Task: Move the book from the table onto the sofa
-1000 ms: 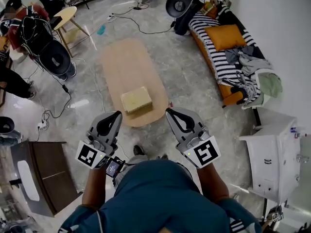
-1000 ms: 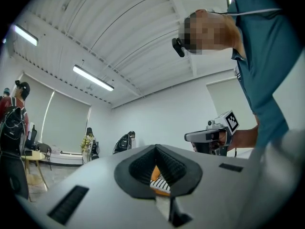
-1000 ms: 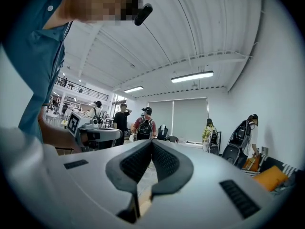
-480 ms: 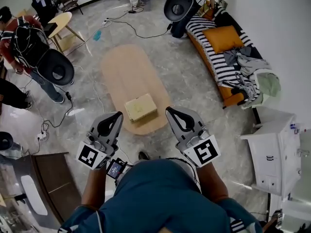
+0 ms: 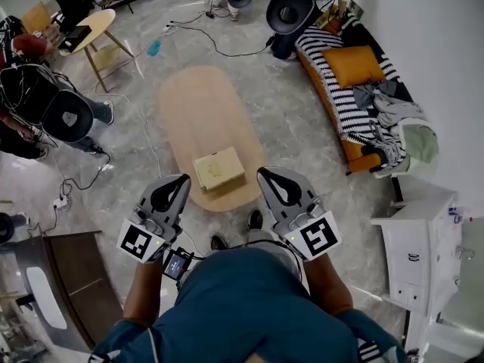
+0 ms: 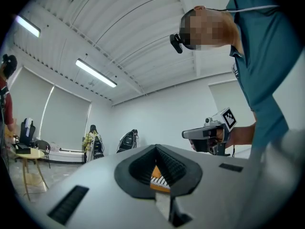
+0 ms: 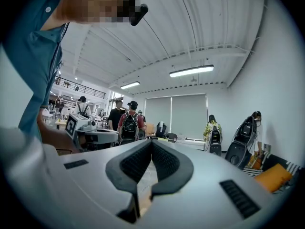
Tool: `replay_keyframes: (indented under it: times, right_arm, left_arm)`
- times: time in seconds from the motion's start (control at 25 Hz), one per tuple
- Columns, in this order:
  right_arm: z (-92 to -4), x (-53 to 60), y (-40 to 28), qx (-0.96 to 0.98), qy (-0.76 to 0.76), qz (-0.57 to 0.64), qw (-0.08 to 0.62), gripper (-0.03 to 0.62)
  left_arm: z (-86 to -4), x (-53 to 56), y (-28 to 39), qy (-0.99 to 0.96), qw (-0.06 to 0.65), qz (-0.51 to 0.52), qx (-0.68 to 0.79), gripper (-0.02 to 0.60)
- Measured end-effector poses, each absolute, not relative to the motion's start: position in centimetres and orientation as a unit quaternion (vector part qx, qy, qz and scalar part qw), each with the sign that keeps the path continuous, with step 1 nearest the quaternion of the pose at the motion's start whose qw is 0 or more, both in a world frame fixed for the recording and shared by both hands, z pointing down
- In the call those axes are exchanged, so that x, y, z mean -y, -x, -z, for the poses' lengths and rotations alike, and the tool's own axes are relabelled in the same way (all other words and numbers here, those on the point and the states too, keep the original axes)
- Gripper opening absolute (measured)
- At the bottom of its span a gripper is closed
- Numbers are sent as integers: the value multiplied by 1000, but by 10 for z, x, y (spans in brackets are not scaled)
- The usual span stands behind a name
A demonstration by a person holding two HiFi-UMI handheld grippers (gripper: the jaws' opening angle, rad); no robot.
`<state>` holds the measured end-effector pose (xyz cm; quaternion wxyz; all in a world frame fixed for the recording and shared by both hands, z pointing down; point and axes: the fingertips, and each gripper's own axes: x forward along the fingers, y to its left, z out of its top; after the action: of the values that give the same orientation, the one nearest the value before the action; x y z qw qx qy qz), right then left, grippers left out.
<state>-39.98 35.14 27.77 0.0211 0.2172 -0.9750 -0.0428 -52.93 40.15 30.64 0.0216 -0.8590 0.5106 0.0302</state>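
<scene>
Book [image 5: 219, 170] lies flat on the near end of the oval table [image 5: 198, 100], just ahead of both claws and between them, and neither touches it. Left claw [image 5: 180, 180] is held level with its jaws closed tip to tip and nothing gripped. Through the gap behind its tips a bit of the striped sofa [image 5: 340, 104] shows far beyond. Right claw [image 5: 266, 175] is also level, its jaws closed and empty. The two claws sit side by side, apart, with the table's near edge ahead of them. The sofa stands well ahead and to the right of the right claw, with an orange cushion [image 5: 353, 63] and crumpled clothes [image 5: 393, 123] on it. A white cabinet [image 5: 412, 244] stands to the right of the right claw.
</scene>
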Motion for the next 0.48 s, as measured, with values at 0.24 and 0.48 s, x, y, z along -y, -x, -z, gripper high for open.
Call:
replay_keyframes:
  times: [0.24, 0.48]
  right_arm:
    - [-279, -308, 401, 986, -161, 46, 11, 14]
    - [-273, -263, 396, 991, -125, 37, 5, 14]
  left_arm:
    - [-303, -367, 517, 835, 17, -28, -550, 3]
    - [-298, -326, 497, 819, 28, -29, -572, 3]
